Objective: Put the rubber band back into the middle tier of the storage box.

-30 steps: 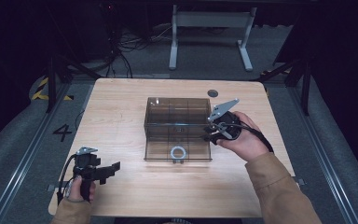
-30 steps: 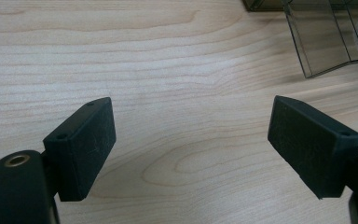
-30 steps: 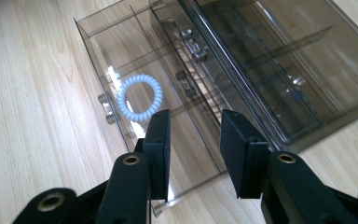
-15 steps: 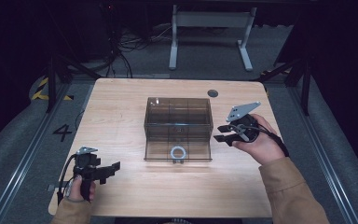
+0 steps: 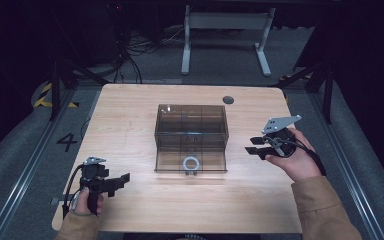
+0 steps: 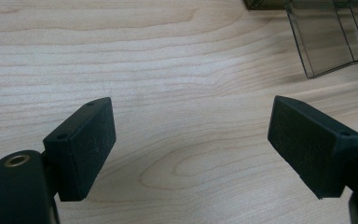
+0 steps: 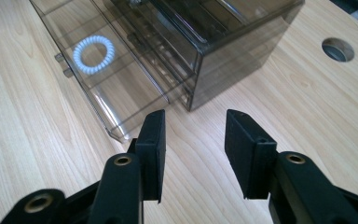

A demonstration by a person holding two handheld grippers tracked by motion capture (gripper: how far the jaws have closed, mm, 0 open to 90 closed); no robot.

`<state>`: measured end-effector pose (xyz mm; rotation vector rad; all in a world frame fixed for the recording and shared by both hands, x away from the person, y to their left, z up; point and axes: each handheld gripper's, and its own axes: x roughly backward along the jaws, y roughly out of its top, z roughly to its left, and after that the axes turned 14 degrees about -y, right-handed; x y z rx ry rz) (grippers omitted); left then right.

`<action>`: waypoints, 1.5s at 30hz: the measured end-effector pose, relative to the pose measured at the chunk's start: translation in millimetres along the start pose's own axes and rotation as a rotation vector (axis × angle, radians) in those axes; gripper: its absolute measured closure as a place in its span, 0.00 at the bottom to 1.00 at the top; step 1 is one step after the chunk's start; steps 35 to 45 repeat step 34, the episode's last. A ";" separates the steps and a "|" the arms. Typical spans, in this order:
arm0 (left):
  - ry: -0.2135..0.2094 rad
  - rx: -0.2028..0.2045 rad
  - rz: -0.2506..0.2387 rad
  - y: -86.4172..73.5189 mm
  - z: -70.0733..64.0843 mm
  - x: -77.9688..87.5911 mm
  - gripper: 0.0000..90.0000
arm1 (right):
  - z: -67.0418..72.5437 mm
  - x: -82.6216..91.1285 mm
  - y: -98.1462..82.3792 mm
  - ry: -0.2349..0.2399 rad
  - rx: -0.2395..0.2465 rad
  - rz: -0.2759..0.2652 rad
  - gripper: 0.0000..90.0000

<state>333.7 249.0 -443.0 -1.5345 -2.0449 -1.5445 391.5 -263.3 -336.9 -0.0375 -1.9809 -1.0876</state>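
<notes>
A smoky clear drawer box (image 5: 191,125) stands mid-table. Its bottom drawer (image 5: 170,162) is pulled out toward the near edge, and a white coiled ring (image 5: 190,163) lies in it. My right gripper (image 5: 252,145) hovers just right of the box, pointing left at it; its jaws have just been opening, with nothing between them. The right gripper view has the ring (image 7: 93,54) in the open drawer (image 7: 121,93) ahead of the spread jaws (image 7: 195,135). My left gripper (image 5: 126,178) rests near the table's front left, open and empty (image 6: 191,126).
The wooden table (image 5: 130,115) has a round cable hole (image 5: 228,100) at the back right. A corner of the pulled-out drawer (image 6: 331,42) is at the top right of the left gripper view. Dark floor, cables and a desk frame lie beyond.
My right gripper has drawn away from the box's right side toward the right, and its jaws have spread wider. The left gripper has stayed put.
</notes>
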 end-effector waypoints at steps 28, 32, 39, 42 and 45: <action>-0.003 -0.016 0.007 0.1 -1.6 -0.7 0.18 | 4.2 -37.2 -79.9 -0.024 -0.140 0.056 0.65; -0.003 -0.012 0.006 0.0 -1.8 -1.0 0.18 | 7.1 -41.4 -86.3 -0.022 -0.149 0.058 0.65; -0.004 -0.015 0.004 0.0 -1.9 -0.8 0.18 | 8.1 -42.3 -87.7 -0.022 -0.148 0.058 0.65; -0.004 -0.015 0.004 0.0 -1.9 -0.8 0.18 | 8.1 -42.3 -87.7 -0.022 -0.148 0.058 0.65; -0.004 -0.015 0.004 0.0 -1.9 -0.8 0.18 | 8.1 -42.3 -87.7 -0.022 -0.148 0.058 0.65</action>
